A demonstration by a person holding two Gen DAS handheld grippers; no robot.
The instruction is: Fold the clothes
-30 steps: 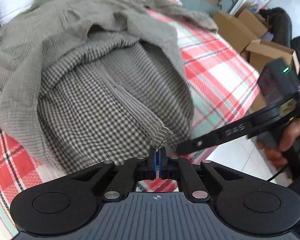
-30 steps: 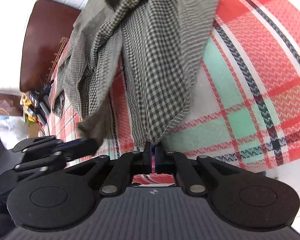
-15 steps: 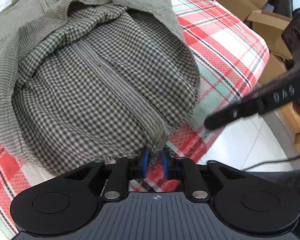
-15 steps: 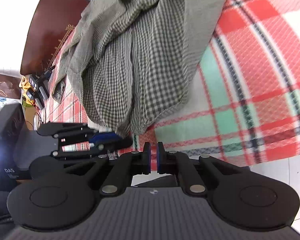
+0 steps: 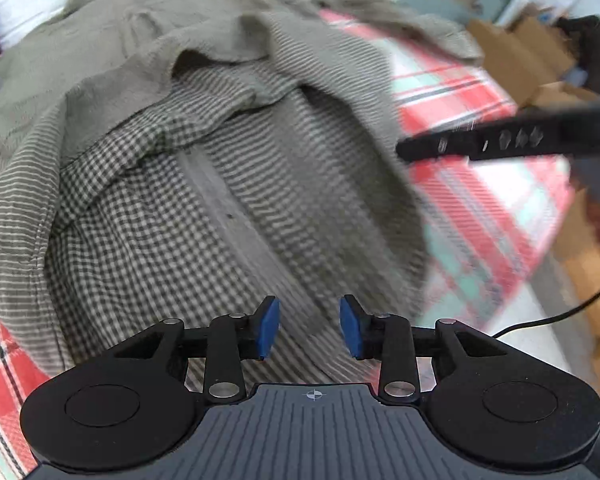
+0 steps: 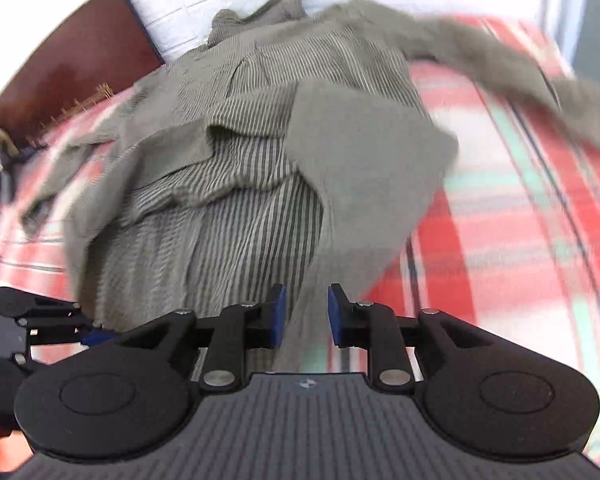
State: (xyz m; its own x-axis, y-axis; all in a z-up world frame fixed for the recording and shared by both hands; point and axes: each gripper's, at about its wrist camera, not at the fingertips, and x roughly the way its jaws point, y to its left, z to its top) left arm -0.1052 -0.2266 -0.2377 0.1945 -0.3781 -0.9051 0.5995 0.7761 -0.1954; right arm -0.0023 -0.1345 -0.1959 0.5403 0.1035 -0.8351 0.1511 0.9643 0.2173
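Note:
A grey-green checked shirt (image 5: 188,184) lies rumpled on a red, white and green plaid cloth (image 5: 472,184). Its front placket runs down toward my left gripper (image 5: 309,330), which is open and empty just above the hem. In the right wrist view the same shirt (image 6: 252,168) lies spread, one sleeve (image 6: 512,72) stretched to the far right. My right gripper (image 6: 303,316) is open and empty over the shirt's near edge. The right gripper's arm shows blurred at the right of the left wrist view (image 5: 500,142), and the left gripper shows at the lower left of the right wrist view (image 6: 40,316).
Cardboard boxes (image 5: 532,52) stand on the floor beyond the plaid surface's right edge, with a black cable (image 5: 556,312) on the floor. A dark brown wooden board (image 6: 80,64) stands at the far left against a white wall.
Both grippers were shut on the shirt's hem, then opened and let it go. The shirt now lies on the plaid cloth. Both views have swung up over the shirt.

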